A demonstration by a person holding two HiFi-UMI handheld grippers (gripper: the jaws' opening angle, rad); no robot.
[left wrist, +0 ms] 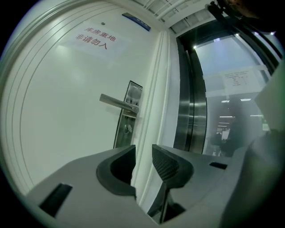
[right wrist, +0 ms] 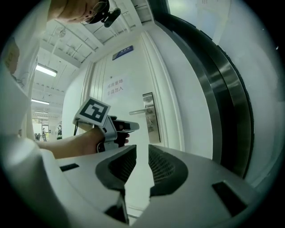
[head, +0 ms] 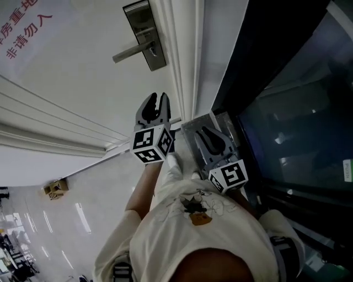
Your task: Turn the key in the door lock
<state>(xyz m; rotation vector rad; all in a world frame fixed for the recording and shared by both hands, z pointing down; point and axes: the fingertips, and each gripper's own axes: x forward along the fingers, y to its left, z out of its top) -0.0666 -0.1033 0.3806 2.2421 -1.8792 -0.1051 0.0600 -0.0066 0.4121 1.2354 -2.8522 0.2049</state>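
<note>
**A:** Quick one: which way is the lock from the jaws right now?

**B:** Going from the left: the plain white door [head: 83,82] has a tall brushed-steel lock plate [head: 141,16] near its closing edge, long side upright. A straight steel lever handle [head: 129,52] sticks out sideways from it, away from that edge. Just under the lever there's a small round keyhole cylinder [left wrist: 128,128]. It's too small for me to say whether a key is sitting in it.

**A:** And which gripper's closer?

**B:** The left gripper [head: 156,98], easily. In the right gripper view it's out ahead, between that camera and the plate. Its jaws are only a narrow slot apart and there's nothing in them. They're lined up on the white moulded door frame [head: 185,66], not on the lock. In the left gripper view the cylinder sits above the gap and a bit to the left. It's well apart from the door, no contact anywhere.

The right gripper [head: 204,132] hangs further back and further right, over by the dark glass panel [head: 287,110]. Its jaws are slightly parted too, and empty.

**A:** So it's the left one's job?

**B:** That's my guess. It'd need to shift up and left off the frame line to face the cylinder. Any key there would poke straight out of the door, so I'd come at it head-on.
</note>
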